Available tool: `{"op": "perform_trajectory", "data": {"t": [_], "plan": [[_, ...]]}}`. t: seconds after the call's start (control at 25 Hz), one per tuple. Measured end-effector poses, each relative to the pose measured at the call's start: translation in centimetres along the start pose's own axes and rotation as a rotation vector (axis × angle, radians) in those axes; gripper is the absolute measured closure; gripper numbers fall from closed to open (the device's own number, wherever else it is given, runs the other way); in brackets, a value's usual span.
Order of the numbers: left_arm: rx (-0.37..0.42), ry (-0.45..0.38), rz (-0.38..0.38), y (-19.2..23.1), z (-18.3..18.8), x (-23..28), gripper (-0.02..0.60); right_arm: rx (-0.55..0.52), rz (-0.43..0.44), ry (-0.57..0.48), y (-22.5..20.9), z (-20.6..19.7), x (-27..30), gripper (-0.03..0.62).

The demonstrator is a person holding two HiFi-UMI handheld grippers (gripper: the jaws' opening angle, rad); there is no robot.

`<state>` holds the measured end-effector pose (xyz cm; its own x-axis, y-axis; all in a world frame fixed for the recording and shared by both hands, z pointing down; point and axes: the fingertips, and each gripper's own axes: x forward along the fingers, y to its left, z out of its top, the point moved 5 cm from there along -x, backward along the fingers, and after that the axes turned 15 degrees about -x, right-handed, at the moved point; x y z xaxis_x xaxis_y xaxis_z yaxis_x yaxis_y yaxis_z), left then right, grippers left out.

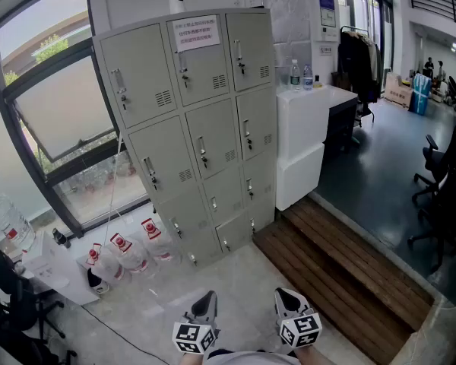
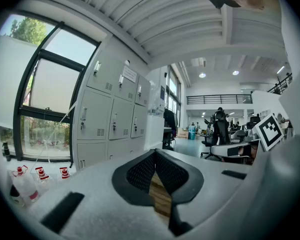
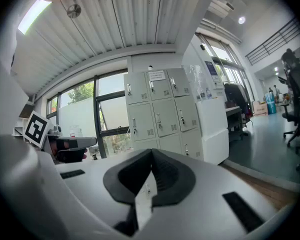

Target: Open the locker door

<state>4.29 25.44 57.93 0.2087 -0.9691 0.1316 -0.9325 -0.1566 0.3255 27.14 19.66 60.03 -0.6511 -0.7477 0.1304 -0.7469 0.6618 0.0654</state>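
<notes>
While you stand well apart from closed locker [image 1: 197, 128], far ahead: your left claw [image 1: 205, 301] and right claw [image 1: 286, 296] both pinched together, nothing held.

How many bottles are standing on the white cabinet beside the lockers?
2. The left bottle stands nearest the lockers; the right bottle is just beside it, both at the back of the cabinet. None seems hidden.

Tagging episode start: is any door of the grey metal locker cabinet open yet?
Shut. In the head view every door of the grey metal locker cabinet sits flush in its frame, none swung out.
</notes>
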Motion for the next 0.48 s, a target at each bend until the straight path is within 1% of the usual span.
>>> {"op": "perform_trajectory", "data": {"t": [0.48], "plan": [[0.015, -0.004, 0.000, 0.11, 0.61, 0.50, 0.579, -0.007, 0.000, 0.001, -0.38, 0.01, 0.29, 0.582]]}}
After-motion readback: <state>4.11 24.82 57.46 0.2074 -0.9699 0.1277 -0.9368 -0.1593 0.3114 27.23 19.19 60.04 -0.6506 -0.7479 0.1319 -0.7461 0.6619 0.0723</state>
